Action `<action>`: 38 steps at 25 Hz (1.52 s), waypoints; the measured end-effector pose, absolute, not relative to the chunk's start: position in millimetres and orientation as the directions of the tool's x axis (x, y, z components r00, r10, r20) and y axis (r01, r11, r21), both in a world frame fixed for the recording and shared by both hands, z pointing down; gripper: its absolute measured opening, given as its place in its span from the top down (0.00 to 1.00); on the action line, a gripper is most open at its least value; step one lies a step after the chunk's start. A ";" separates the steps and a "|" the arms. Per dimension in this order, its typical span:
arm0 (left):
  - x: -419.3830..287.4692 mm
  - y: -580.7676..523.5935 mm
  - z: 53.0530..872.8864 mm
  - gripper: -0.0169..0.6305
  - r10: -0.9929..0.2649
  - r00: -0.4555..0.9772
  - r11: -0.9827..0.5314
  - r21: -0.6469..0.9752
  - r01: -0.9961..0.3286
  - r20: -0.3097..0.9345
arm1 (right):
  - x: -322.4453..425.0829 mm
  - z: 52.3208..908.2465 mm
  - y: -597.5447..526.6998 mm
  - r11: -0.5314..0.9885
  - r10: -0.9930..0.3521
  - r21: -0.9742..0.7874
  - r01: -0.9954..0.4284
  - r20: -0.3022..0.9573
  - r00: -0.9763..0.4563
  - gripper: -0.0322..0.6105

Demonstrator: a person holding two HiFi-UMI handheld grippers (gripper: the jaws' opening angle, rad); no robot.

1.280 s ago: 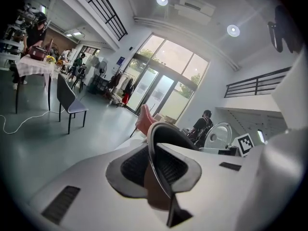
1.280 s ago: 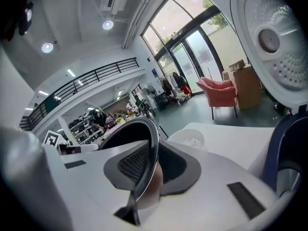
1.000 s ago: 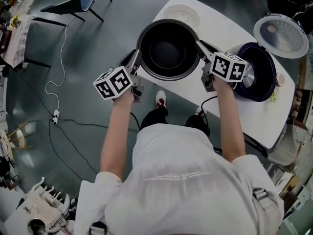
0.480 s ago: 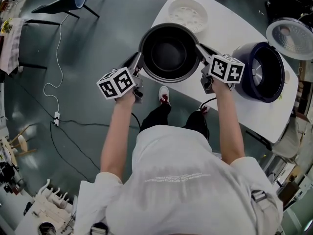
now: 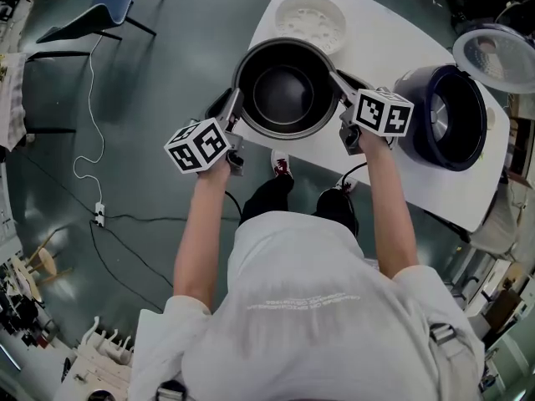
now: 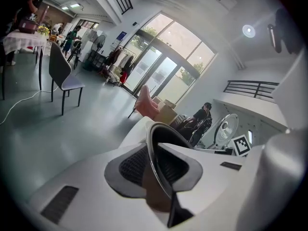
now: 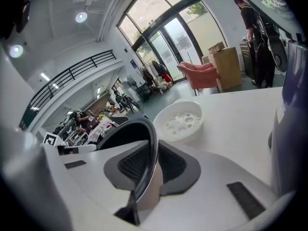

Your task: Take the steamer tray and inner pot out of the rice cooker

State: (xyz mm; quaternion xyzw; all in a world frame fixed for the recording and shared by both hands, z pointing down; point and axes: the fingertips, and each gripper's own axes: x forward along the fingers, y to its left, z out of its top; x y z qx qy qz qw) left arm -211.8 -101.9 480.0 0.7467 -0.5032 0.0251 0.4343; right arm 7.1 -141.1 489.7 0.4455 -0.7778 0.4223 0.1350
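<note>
The dark inner pot (image 5: 284, 90) is at the near left end of the white table (image 5: 393, 48), and whether it rests on the top I cannot tell. My left gripper (image 5: 234, 111) has the pot's left rim (image 6: 156, 138) between its pads, and its jaws are opening. My right gripper (image 5: 341, 86) is shut on the opposite rim (image 7: 127, 134). The white steamer tray (image 5: 311, 22) lies on the table just beyond the pot and also shows in the right gripper view (image 7: 182, 120). The open rice cooker (image 5: 447, 119) stands to the right.
The cooker's lid (image 5: 493, 57) stands up at the far right. The pot is close to the table's near edge, above the person's shoes (image 5: 280, 167). A chair (image 5: 100, 11) and a white cable (image 5: 88, 165) are on the floor to the left.
Both grippers have sunk with the pot toward the table top. The pot has kept its place between the tray and the near edge.
</note>
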 end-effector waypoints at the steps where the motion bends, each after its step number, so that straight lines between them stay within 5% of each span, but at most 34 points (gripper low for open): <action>1: -211.3 -106.0 481.5 0.86 -0.729 0.491 -0.115 0.621 -0.775 0.477 | 8.3 491.1 -143.4 0.242 -0.580 -0.535 -0.810 0.589 -0.562 0.83; 17: -191.2 -148.1 487.7 0.86 -0.707 0.501 -0.120 0.614 -0.780 0.499 | 19.6 493.9 -181.1 0.254 -0.578 -0.548 -0.797 0.574 -0.580 0.82; 21: -187.8 -145.0 487.5 0.72 -0.705 0.487 -0.141 0.570 -0.809 0.516 | 31.1 490.2 -178.1 0.273 -0.575 -0.508 -0.817 0.595 -0.562 0.74; 26: -195.2 -132.5 481.7 0.69 -0.727 0.423 -0.148 0.478 -0.866 0.541 | 57.6 473.5 -166.3 0.306 -0.590 -0.459 -0.834 0.596 -0.544 0.73; 38: -152.5 -139.0 411.8 0.70 -0.784 0.397 -0.334 0.216 -0.918 0.477 | 129.8 372.1 -129.0 0.358 -0.723 -0.493 -0.793 0.391 -0.569 0.75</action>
